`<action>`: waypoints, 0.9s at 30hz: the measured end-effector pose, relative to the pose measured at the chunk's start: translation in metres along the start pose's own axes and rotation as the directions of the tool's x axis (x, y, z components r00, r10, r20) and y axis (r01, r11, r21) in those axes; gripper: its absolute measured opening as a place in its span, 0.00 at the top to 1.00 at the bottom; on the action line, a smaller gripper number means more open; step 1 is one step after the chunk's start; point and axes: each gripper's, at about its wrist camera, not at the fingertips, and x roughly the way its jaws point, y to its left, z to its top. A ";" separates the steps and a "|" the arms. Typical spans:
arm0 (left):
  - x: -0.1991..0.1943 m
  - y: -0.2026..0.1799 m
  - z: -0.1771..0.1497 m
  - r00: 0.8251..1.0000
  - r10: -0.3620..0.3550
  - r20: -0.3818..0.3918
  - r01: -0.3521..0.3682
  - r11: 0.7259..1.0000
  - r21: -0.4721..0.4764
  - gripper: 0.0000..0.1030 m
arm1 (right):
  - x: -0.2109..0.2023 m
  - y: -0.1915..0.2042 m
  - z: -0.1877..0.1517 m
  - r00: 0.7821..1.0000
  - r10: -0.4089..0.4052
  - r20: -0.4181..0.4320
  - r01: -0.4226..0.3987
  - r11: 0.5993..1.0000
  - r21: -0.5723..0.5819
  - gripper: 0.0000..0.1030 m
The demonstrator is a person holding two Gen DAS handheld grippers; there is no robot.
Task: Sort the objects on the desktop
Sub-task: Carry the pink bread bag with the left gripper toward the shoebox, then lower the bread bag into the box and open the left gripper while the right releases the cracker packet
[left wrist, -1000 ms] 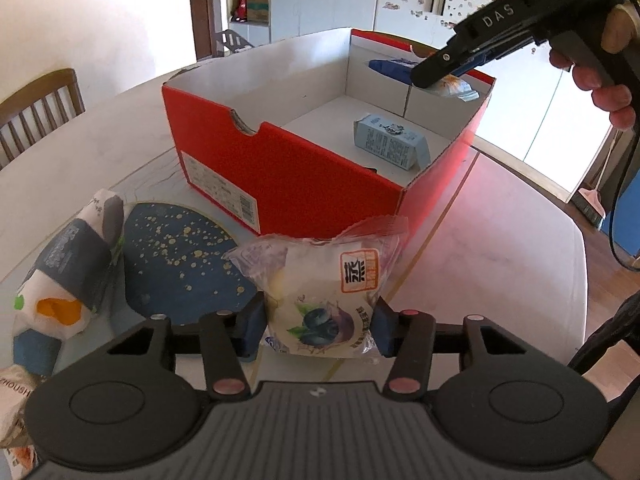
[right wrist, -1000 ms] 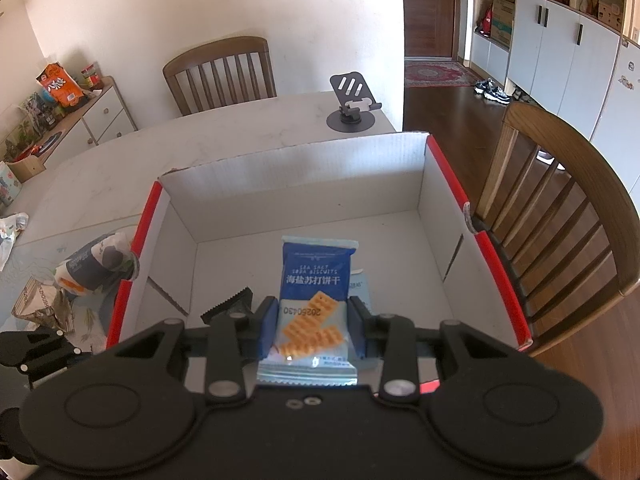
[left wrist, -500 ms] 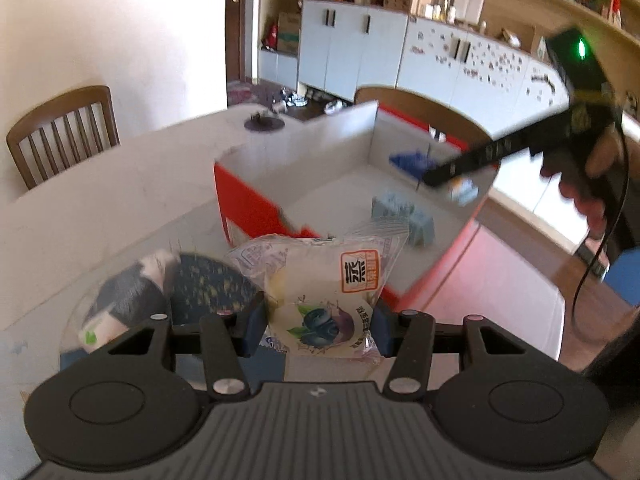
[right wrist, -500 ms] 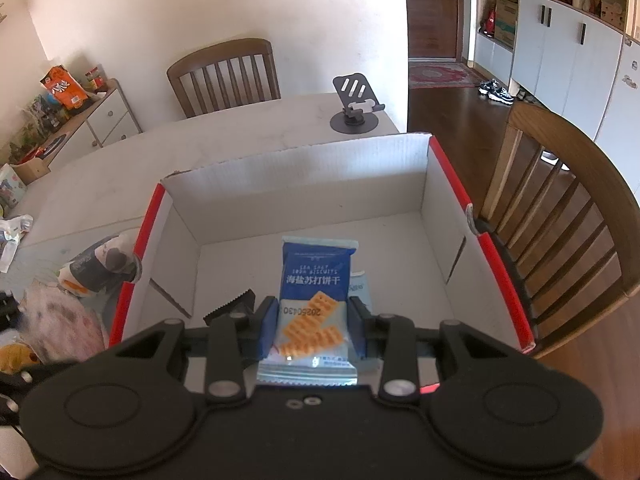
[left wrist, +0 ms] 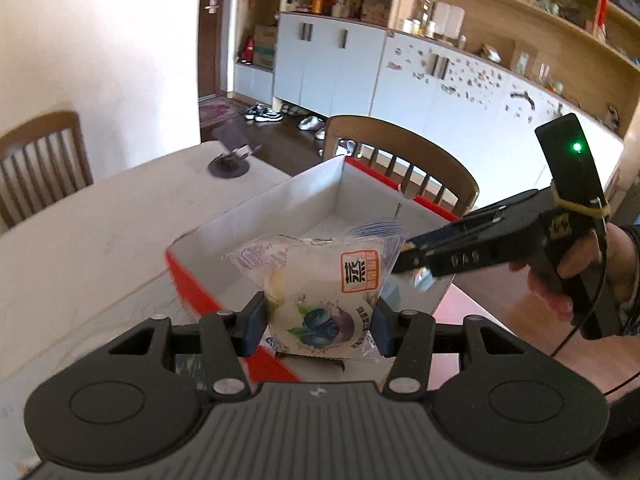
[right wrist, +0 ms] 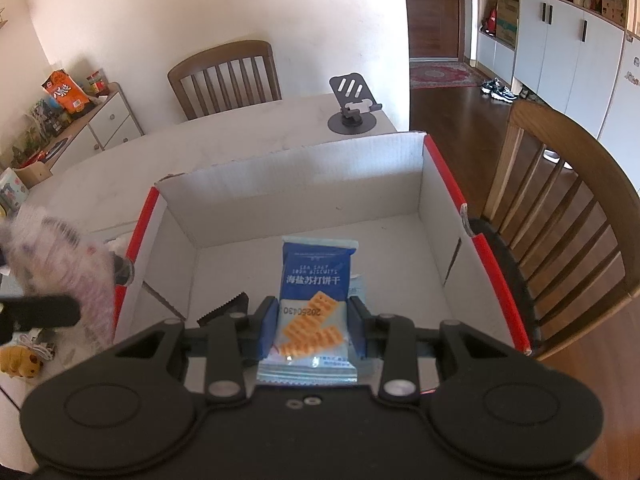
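My left gripper [left wrist: 318, 322] is shut on a clear-wrapped blueberry bun packet [left wrist: 320, 288], held in the air above the near corner of the red shoebox [left wrist: 192, 280]. In the right wrist view my right gripper [right wrist: 314, 330] is shut on a blue biscuit packet [right wrist: 316, 280], hanging over the white inside of the shoebox [right wrist: 304, 176]. The same right gripper [left wrist: 404, 258] reaches in from the right in the left wrist view, with a hand on its handle. The bun packet [right wrist: 68, 256] shows blurred at the left edge of the box.
A black phone stand [right wrist: 352, 112] sits on the pale table [right wrist: 240, 136] behind the box. Wooden chairs [right wrist: 560, 216] stand to the right and at the far side. Small snack packets [right wrist: 20, 360] lie left of the box. A serrated black piece [right wrist: 224, 308] lies inside.
My left gripper has lifted the bun packet off the table and swung it up toward the box. The right gripper and its biscuit packet have stayed where they were.
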 end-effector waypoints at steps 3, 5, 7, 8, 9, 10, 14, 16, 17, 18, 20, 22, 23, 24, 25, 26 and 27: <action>0.018 -0.005 0.011 1.000 0.002 -0.029 -0.001 0.999 0.035 0.50 | 0.002 -0.003 -0.001 1.000 0.004 -0.005 -0.004 1.000 0.006 0.65; 0.032 -0.008 0.014 0.998 0.009 -0.054 -0.006 0.999 0.044 0.50 | 0.004 -0.003 -0.002 1.000 0.005 -0.008 -0.005 1.000 0.002 0.65; 0.046 -0.010 0.019 0.997 0.012 -0.078 -0.008 0.998 0.057 0.50 | 0.007 -0.004 -0.002 1.000 0.002 -0.011 -0.002 1.000 -0.005 0.65; 0.052 -0.010 0.021 0.996 0.015 -0.087 -0.009 0.998 0.066 0.50 | 0.008 -0.004 -0.002 1.000 -0.001 -0.013 0.001 1.000 -0.009 0.65; 0.059 -0.011 0.024 0.995 0.013 -0.102 -0.006 0.997 0.073 0.50 | 0.010 -0.005 -0.002 1.000 -0.006 -0.016 0.006 1.000 -0.011 0.65; 0.065 -0.010 0.026 0.993 0.012 -0.113 -0.003 0.997 0.077 0.50 | 0.011 -0.006 -0.001 1.000 -0.008 -0.018 0.008 1.000 -0.012 0.65; 0.091 -0.008 0.033 0.985 0.027 -0.169 -0.009 0.994 0.110 0.50 | 0.016 -0.007 -0.001 1.000 -0.008 -0.029 0.008 1.000 -0.022 0.65; 0.104 -0.006 0.037 0.979 0.037 -0.203 -0.011 0.992 0.124 0.50 | 0.020 -0.008 0.000 0.999 -0.015 -0.038 0.013 0.999 -0.029 0.65; 0.111 -0.005 0.039 0.975 0.039 -0.219 -0.011 0.992 0.129 0.50 | 0.022 -0.008 0.000 0.999 -0.014 -0.044 0.013 0.999 -0.031 0.65; 0.116 -0.004 0.040 0.972 0.043 -0.233 -0.011 0.990 0.137 0.50 | 0.024 -0.008 0.000 0.999 -0.014 -0.049 0.012 0.999 -0.034 0.65; 0.130 -0.002 0.041 0.963 0.060 -0.264 -0.018 0.987 0.160 0.50 | 0.028 -0.007 0.000 0.998 -0.011 -0.056 0.009 0.999 -0.039 0.65; 0.143 0.001 0.041 0.954 0.079 -0.288 -0.029 0.984 0.175 0.50 | 0.033 -0.005 -0.001 0.998 -0.004 -0.069 0.001 0.999 -0.041 0.65; 0.148 0.004 0.042 0.951 0.084 -0.298 -0.032 0.984 0.173 0.50 | 0.036 -0.004 -0.001 0.997 -0.003 -0.076 0.000 0.999 -0.046 0.65; 0.153 0.006 0.043 0.947 0.082 -0.311 -0.030 0.985 0.170 0.50 | 0.039 -0.003 -0.001 0.997 -0.002 -0.083 -0.002 0.999 -0.051 0.65; 0.158 0.008 0.043 0.942 0.079 -0.327 -0.024 0.985 0.169 0.50 | 0.041 -0.002 -0.002 0.996 -0.001 -0.090 -0.004 0.999 -0.054 0.65; 0.161 0.008 0.043 0.937 0.082 -0.340 -0.023 0.984 0.176 0.50 | 0.044 -0.001 -0.002 0.995 0.001 -0.100 -0.007 0.998 -0.057 0.65; 0.164 0.009 0.042 0.932 0.085 -0.353 -0.020 0.983 0.183 0.50 | 0.045 0.000 -0.001 0.994 0.002 -0.107 -0.008 0.998 -0.061 0.65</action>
